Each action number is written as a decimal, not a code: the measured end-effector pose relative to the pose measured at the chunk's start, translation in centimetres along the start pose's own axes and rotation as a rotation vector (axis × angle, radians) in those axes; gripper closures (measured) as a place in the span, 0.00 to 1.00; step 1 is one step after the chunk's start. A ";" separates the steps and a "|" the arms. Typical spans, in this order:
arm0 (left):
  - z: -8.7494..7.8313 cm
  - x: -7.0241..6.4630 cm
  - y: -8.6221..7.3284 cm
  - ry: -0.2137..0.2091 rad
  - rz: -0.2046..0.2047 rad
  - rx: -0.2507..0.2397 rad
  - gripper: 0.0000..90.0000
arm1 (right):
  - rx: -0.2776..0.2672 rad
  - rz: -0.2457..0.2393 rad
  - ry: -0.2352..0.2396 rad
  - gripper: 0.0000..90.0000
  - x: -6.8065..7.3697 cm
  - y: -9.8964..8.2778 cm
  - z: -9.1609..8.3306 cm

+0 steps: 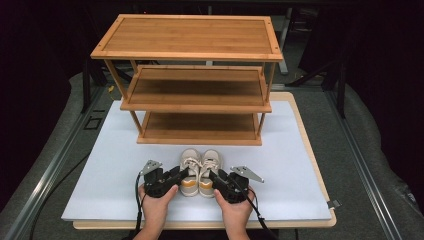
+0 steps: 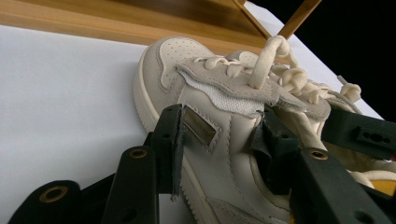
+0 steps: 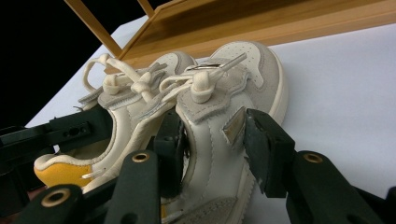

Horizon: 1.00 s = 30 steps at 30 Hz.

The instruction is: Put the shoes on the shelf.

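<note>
- Low in the centre of the high view, a pair of small cream shoes sits on the white table (image 1: 100, 165), toes toward a three-tier wooden shoe rack (image 1: 192, 80) above them in the frame
- The left hand-held gripper (image 1: 184, 173) is closed on the left shoe (image 1: 189, 170), one jaw outside it, one inside the opening
- The right hand-held gripper (image 1: 214, 175) clamps the right shoe (image 1: 209, 171) likewise
- Risk, as a judgement: the soft sides could fold and a shoe slip free if lifted, or loose laces snag on the rack edge
- The heels are hidden behind the grippers; the bottom shelf lies partly in shadow
</note>
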<state>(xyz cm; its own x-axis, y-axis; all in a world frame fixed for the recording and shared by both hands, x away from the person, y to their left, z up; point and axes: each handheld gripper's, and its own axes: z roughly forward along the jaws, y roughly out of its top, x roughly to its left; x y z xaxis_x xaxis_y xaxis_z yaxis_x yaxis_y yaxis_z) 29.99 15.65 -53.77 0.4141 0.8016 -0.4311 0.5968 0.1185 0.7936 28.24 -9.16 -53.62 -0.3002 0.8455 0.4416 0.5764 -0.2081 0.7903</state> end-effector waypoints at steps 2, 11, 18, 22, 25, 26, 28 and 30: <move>-0.1 0.0 0.3 -0.002 -0.002 -0.004 0.64 | -0.003 0.001 0.001 0.65 0.1 0.2 -0.1; -0.7 -0.6 1.7 -0.014 0.000 -0.008 0.64 | -0.019 0.002 0.006 0.65 0.8 1.5 -0.7; -1.2 -1.2 2.9 -0.017 0.010 -0.016 0.64 | -0.025 -0.005 0.007 0.65 1.3 2.7 -1.4; -1.6 -1.5 3.7 -0.018 0.014 -0.021 0.64 | -0.037 -0.004 0.015 0.65 1.8 3.4 -1.6; -1.9 -1.7 4.3 -0.020 0.019 -0.022 0.64 | -0.040 -0.005 0.017 0.65 2.0 3.9 -1.8; -2.0 -1.8 4.5 -0.021 0.022 -0.022 0.64 | -0.029 -0.004 0.016 0.65 2.0 4.0 -2.0; -2.1 -1.9 4.8 -0.024 0.025 -0.024 0.64 | -0.032 -0.003 0.014 0.65 2.2 4.3 -2.1; -2.2 -2.0 5.1 -0.032 0.026 -0.027 0.64 | -0.047 -0.001 0.033 0.65 2.2 4.5 -2.2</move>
<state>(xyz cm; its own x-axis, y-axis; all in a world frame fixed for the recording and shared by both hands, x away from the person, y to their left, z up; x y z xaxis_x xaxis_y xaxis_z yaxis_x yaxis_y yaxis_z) 30.67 15.91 -47.89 0.4511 0.7856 -0.4235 0.5674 0.1139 0.8156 28.52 -9.33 -48.14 -0.3262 0.8293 0.4536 0.5400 -0.2304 0.8095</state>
